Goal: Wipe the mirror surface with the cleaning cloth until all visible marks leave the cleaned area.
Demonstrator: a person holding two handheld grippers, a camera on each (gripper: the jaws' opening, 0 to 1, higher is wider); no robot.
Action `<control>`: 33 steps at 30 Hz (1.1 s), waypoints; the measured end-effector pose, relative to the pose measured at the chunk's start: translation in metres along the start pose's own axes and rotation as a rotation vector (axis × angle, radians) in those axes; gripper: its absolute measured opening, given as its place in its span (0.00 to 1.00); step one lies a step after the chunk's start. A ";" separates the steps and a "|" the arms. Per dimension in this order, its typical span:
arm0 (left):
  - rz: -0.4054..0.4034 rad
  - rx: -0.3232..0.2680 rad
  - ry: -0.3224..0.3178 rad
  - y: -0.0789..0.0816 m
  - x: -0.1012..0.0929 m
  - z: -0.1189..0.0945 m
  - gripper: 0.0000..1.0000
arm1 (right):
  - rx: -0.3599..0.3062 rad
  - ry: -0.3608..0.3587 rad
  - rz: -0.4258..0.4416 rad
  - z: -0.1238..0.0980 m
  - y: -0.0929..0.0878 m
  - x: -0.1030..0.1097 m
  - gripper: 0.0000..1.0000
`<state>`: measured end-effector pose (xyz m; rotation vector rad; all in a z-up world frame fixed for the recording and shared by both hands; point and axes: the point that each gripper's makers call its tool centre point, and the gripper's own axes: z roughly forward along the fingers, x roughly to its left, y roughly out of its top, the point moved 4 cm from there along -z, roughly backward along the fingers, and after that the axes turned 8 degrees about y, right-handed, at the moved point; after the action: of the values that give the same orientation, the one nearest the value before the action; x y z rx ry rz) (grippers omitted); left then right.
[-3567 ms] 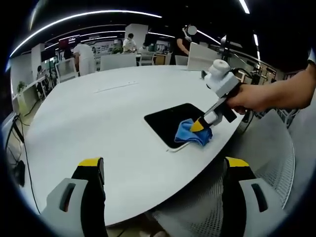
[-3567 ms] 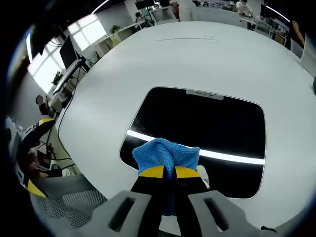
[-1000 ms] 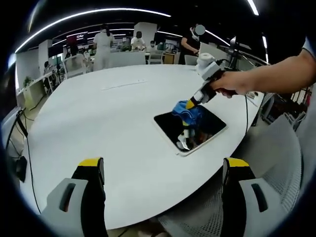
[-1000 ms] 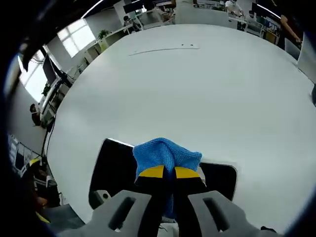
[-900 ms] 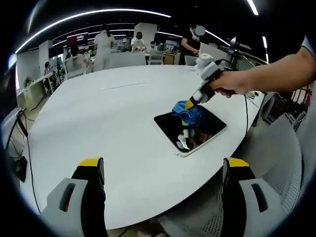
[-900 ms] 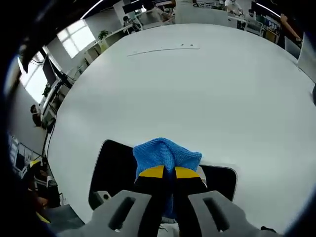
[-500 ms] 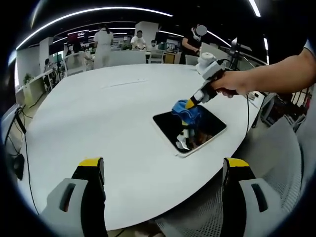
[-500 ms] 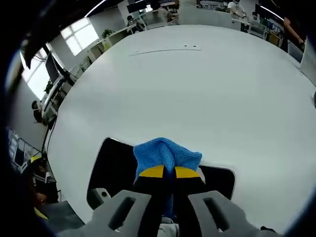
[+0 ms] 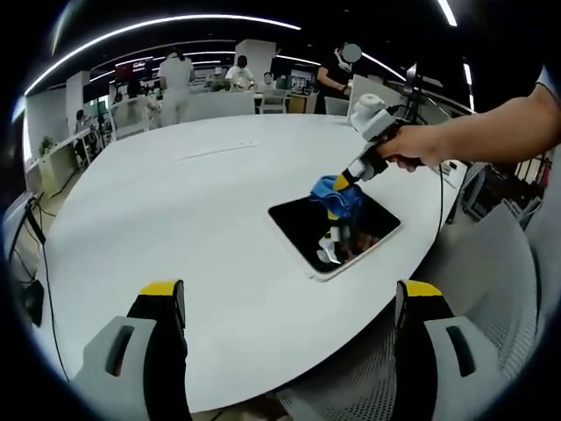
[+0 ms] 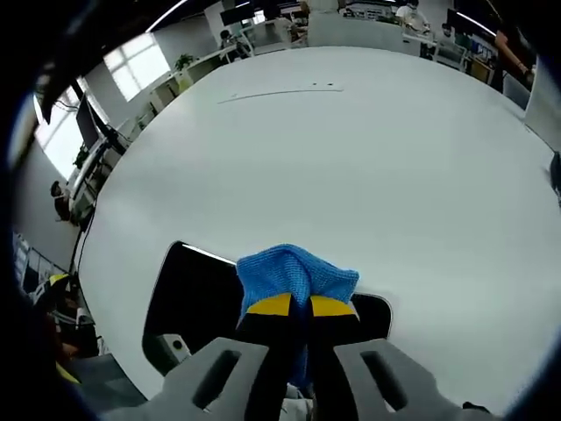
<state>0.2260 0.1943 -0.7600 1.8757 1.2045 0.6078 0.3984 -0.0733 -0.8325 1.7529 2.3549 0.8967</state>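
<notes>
A dark rectangular mirror (image 9: 331,232) with a pale rim lies flat on the white table (image 9: 175,202), near its right edge. My right gripper (image 10: 292,306) is shut on a bunched blue cleaning cloth (image 10: 296,272); that cloth (image 9: 337,195) presses on the mirror's far edge. In the right gripper view the mirror (image 10: 193,303) shows as a black patch under and left of the cloth. A hand (image 9: 412,147) holds the right gripper (image 9: 342,182). My left gripper (image 9: 289,307) hovers open over the near table edge, well short of the mirror, nothing between its fingers.
The big round white table stretches far beyond the mirror. A grey mesh chair (image 9: 482,289) stands at the right, off the table edge. Several people (image 9: 175,74) and desks sit in the background office. A window (image 10: 131,66) and equipment (image 10: 96,132) lie to the left.
The right gripper and cloth have shifted from the mirror's near corner to its far edge since 3.6 s ago; over the last second they barely moved. The left gripper stays open.
</notes>
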 end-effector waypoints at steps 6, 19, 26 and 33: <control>0.003 -0.002 -0.006 0.001 -0.004 -0.001 0.99 | 0.001 -0.024 0.031 -0.006 -0.002 -0.009 0.00; -0.001 -0.032 0.005 0.004 -0.001 -0.005 0.99 | -0.001 -0.047 0.004 -0.006 -0.003 -0.010 0.00; 0.005 -0.030 0.005 0.002 -0.001 -0.009 0.99 | -0.006 -0.053 0.009 -0.013 -0.014 -0.005 0.00; 0.021 -0.034 0.000 0.001 -0.001 -0.008 0.99 | -0.016 -0.055 0.020 -0.019 -0.030 -0.001 0.00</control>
<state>0.2198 0.1966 -0.7548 1.8619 1.1687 0.6362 0.3652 -0.0876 -0.8316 1.7740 2.2939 0.8560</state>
